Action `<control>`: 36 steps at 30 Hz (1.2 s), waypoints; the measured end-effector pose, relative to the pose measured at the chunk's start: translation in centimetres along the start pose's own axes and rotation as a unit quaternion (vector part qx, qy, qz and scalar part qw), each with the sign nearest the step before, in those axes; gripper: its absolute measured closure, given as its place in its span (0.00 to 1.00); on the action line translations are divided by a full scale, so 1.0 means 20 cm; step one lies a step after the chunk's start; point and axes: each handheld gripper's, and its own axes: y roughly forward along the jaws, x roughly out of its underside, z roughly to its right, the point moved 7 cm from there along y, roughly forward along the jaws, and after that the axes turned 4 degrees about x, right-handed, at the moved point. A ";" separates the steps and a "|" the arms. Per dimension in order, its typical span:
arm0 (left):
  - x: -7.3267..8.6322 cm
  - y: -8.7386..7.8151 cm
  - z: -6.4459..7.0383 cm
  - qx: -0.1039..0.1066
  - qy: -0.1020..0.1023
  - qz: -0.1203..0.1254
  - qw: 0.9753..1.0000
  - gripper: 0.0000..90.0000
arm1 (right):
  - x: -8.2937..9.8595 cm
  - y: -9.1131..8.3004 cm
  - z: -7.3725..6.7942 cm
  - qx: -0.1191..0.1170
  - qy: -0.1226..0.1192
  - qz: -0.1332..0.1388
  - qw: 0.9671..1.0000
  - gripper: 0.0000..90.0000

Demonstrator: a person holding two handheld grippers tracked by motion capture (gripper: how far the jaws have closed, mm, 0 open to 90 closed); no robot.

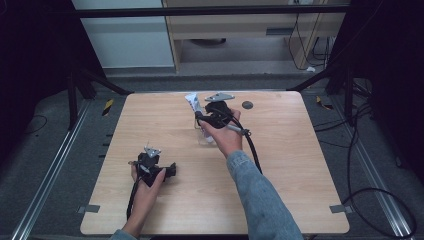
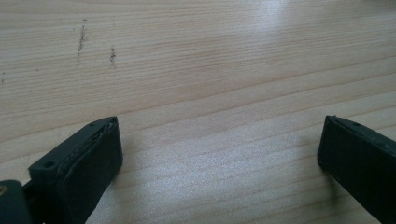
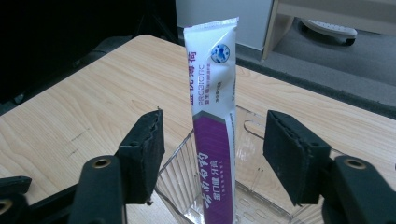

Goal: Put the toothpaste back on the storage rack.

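- From the right gripper view I get the tube (image 3: 212,107) close up: white on top, purple below, standing nearly upright in a clear box (image 3: 261,186) with ribbed walls.
- My right gripper (image 3: 210,158) has its jaws apart, one on each side of the tube, not touching it.
- The high view can't give me that detail: there the tube (image 1: 192,101) is just a white tip poking out beyond the right gripper (image 1: 216,111), and the box (image 1: 204,136) is a faint clear shape under my right hand (image 1: 226,136).
- The high view does give me the layout: tube and box sit at the far middle of the table (image 1: 280,200), and my left gripper (image 1: 152,167) is well apart from them, near the front left.
- In the left gripper view I see my left gripper (image 2: 219,154) with jaws wide apart, gripping nothing, just bare wood (image 2: 210,70) with two small dark scuffs (image 2: 81,39).
- Surface: a pale wood table with rounded corners and one small dark disc (image 1: 247,105) near the far edge.
- Room: grey floor, dark curtains on both sides, a light cabinet (image 1: 250,25) beyond the table, cables (image 1: 360,190) trailing on the right, yellow-black tape marks (image 1: 107,106) on the floor.
- My count: two grippers, two hands, one tube, one box, one disc.
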 end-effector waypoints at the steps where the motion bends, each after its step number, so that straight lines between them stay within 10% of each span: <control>1: 0.00 0.00 0.00 0.000 0.000 0.000 1.000 0.00 | 0.00 0.00 0.00 -0.002 0.003 0.001 1.000 0.39; 14: 0.00 0.00 0.00 0.000 0.002 0.000 1.000 0.00 | -0.01 -0.05 0.00 -0.047 -0.018 -0.010 0.999 0.21; 36: 0.00 0.00 0.00 0.006 0.009 -0.001 1.000 0.00 | 0.08 -0.22 0.24 -0.028 -0.007 -0.027 0.999 0.14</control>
